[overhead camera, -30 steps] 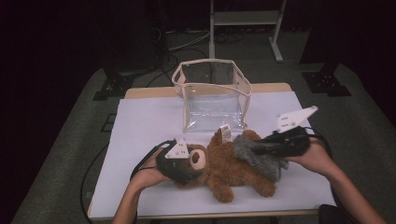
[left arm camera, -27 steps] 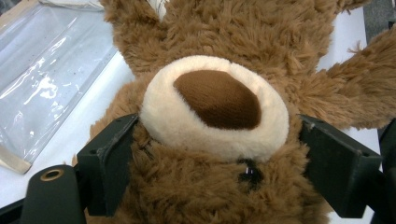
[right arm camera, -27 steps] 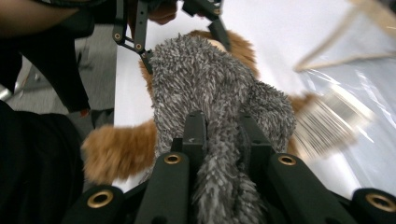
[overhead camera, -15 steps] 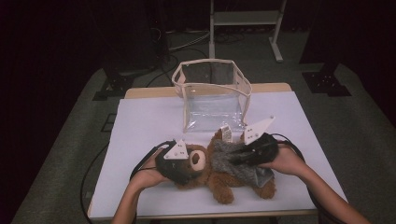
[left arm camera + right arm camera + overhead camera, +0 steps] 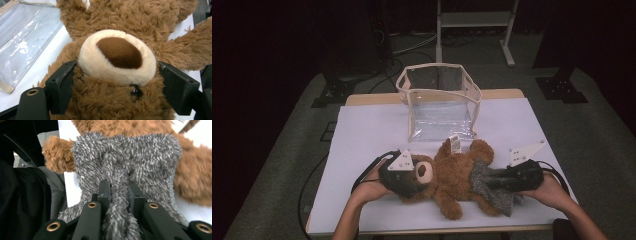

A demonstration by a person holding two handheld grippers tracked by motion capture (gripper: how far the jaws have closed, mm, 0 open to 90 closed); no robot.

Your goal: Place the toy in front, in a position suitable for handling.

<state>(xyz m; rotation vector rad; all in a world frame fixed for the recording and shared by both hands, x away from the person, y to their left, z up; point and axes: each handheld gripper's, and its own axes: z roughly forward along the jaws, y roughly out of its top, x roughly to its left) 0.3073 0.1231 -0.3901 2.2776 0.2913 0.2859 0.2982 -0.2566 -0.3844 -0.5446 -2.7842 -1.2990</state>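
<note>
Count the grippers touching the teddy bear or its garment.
2: the left gripper straddles the teddy bear at its head; the right gripper pinches the grey garment.

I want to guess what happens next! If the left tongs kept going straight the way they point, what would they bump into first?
The teddy bear's head: it already sits between the left tongs, snout just ahead.

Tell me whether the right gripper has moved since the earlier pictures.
Yes. The right gripper, pinching the grey fuzzy cloth on the teddy bear, has come down and toward the table's near edge, away from the clear bag.
</note>
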